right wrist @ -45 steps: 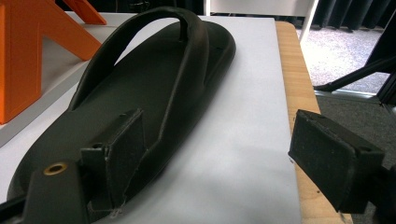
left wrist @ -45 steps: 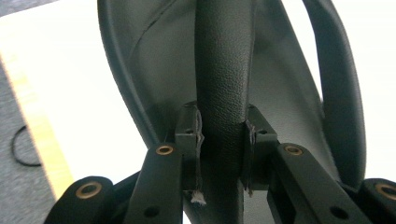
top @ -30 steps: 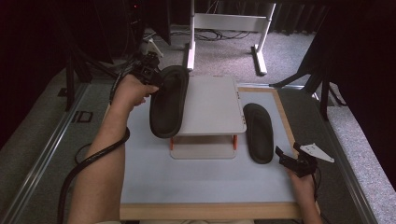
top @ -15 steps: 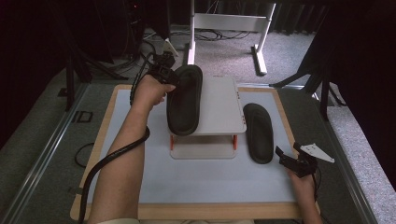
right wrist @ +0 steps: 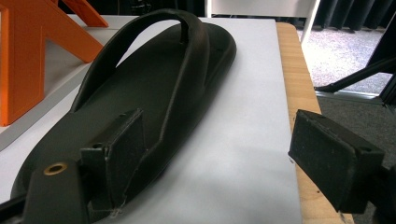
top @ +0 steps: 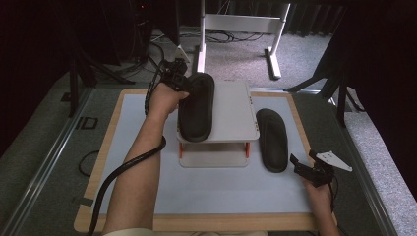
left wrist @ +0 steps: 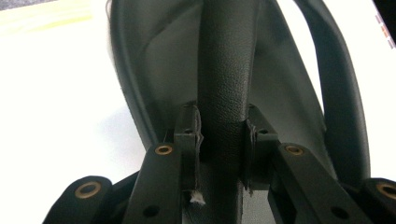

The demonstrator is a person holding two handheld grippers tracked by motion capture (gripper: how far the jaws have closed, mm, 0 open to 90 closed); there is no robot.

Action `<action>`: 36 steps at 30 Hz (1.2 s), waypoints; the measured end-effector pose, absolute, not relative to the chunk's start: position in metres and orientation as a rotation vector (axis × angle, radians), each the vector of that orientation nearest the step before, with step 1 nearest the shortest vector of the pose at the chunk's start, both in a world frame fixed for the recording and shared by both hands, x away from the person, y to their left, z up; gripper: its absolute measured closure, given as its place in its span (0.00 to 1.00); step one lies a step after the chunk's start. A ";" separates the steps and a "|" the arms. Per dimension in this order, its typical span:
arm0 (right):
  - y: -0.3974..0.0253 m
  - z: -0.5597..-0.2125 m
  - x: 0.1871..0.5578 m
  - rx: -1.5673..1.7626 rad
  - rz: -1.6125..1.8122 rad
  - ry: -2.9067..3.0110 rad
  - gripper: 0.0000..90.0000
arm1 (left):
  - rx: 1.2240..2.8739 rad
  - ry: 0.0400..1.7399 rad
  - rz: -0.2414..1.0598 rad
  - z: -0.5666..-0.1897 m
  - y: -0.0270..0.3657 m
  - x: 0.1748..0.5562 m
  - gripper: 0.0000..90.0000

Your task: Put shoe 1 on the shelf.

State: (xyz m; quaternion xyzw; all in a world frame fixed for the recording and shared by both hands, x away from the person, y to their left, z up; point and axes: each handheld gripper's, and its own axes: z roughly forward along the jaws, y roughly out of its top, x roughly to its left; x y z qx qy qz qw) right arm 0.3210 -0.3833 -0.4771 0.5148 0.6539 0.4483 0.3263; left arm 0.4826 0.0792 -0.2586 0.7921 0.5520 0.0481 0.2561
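A black flip-flop [top: 195, 107] lies lengthwise on the left part of a small white stand's top [top: 233, 113]. My left gripper [top: 183, 84] is at its far end, shut on the sandal's strap [left wrist: 223, 93], which the left gripper view shows pinched between both pads. A second black flip-flop [top: 272, 139] [right wrist: 140, 98] lies flat on the mat right of the stand. My right gripper [top: 304, 167] [right wrist: 224, 158] hovers open just right of its near end, with nothing between its pads [right wrist: 123, 154].
The stand has orange legs [top: 247, 149] [right wrist: 28, 56] and sits mid-mat. The white mat [top: 216, 189] lies on a wood-edged board [top: 196, 223]. A white desk frame [top: 236, 24] and cables stand on the floor beyond.
My left gripper has carried the first flip-flop rightward from the stand's left edge onto its top. The right gripper has held still.
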 end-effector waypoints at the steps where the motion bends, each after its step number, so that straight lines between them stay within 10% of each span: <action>1: -0.383 -0.477 0.321 1.349 1.176 1.711 0.19 | 2.148 1.497 0.134 -0.259 0.079 0.483 0.80; 18: -0.383 -0.477 0.321 1.347 1.176 1.712 0.19 | 2.214 1.378 0.187 -0.244 0.081 0.471 0.57; 36: -0.383 -0.477 0.321 1.352 1.169 1.713 0.19 | 2.145 1.253 0.247 -0.253 0.123 0.441 0.54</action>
